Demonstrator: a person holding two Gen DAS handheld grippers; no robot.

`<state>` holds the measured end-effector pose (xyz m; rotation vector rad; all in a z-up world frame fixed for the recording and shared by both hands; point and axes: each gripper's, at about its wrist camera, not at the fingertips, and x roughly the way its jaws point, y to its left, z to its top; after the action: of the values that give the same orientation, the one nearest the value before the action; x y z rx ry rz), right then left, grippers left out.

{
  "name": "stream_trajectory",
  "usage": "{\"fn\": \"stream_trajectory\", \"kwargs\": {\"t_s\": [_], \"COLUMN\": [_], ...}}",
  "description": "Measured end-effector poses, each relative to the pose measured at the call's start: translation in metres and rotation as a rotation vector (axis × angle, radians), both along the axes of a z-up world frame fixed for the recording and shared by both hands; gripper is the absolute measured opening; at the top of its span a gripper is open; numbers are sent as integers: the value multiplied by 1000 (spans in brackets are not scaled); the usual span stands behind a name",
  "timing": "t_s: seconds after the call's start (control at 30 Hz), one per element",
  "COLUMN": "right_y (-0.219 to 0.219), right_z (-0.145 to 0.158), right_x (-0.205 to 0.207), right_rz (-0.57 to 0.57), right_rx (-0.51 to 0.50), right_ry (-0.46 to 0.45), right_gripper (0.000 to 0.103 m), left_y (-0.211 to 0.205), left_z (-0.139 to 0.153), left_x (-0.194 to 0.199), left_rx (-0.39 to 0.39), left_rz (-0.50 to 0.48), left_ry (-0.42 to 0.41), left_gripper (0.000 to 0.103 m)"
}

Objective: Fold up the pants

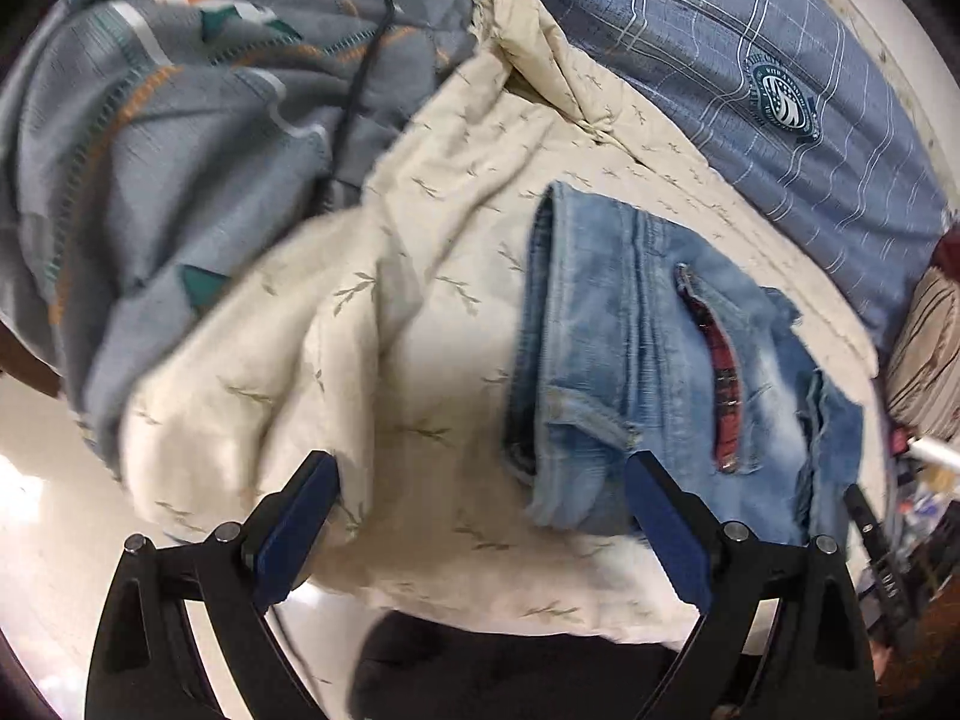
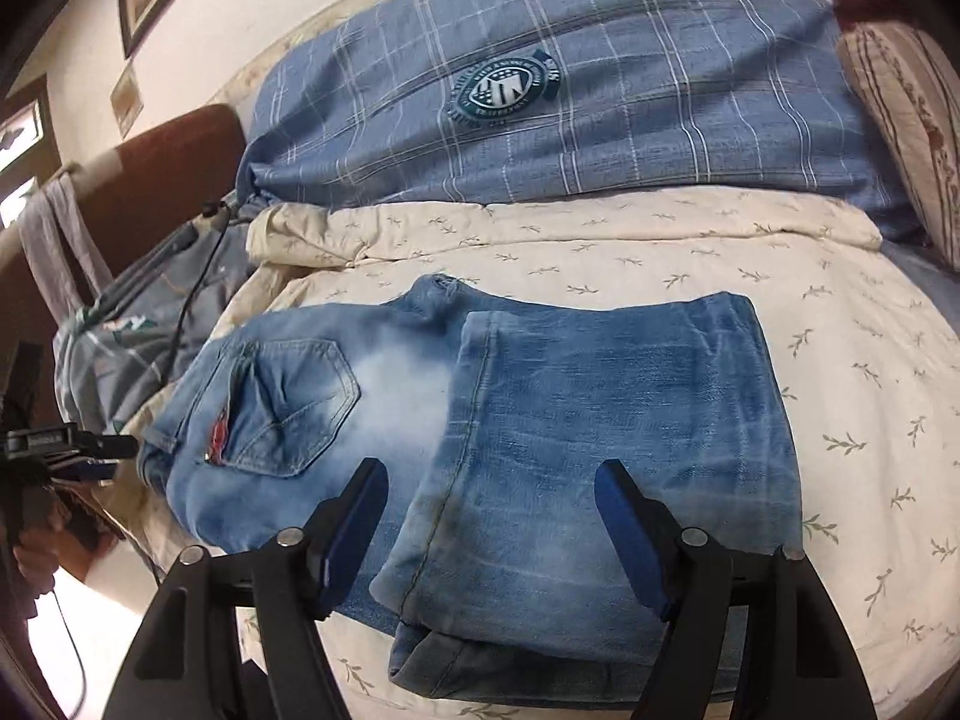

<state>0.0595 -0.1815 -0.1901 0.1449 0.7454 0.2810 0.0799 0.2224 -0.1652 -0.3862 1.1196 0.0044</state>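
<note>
Bedroom setting, cream leaf-print quilt (image 2: 660, 258) spread as the work surface. Right gripper (image 2: 489, 471) hangs over the folded jeans (image 2: 540, 420), blue pads spread wide, nothing pinched. Left gripper (image 1: 483, 462) also spread, empty, above the quilt at the jeans' edge. Jeans lie folded at mid-quilt, back pocket (image 2: 288, 408) up, leg portion doubled over the seat. Blue plaid pillow (image 2: 570, 90) behind. Grey patterned blanket (image 1: 180, 150) bunched alongside, a dark cable (image 1: 372, 60) across it.
</note>
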Motion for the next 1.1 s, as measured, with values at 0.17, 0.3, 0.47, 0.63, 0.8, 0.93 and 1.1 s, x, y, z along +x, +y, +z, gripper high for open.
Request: {"fn": "stream_trajectory", "kwargs": {"t_s": [0.17,0.3,0.47,0.63,0.8,0.93,1.1], "right_y": [-6,-7,-9,-13,-15,-18,-23], "right_z": [-2,-3,-3,-3,-1,-1,0], "right_x": [5,5,4,5,4,4,5], "right_rz": [-13,-10,-17,-26,-36,-44,-56], "right_rx": [33,38,44,53,58,59,78], "right_ry": [30,36,37,47,46,49,53], "right_gripper": [75,75,75,75,75,75,75], "left_y": [-18,-37,-48,-28,-39,-49,-46], "left_z": [-5,-11,-18,-37,-28,-20,-16], "left_x": [8,18,27,35,39,42,36], "left_rx": [-16,-55,-38,-106,-106,-59,-42], "left_rz": [-35,-101,-130,-51,-76,-81,-104], "left_ry": [-12,0,24,99,83,62,51], "left_gripper": [96,89,86,86,82,70,63]}}
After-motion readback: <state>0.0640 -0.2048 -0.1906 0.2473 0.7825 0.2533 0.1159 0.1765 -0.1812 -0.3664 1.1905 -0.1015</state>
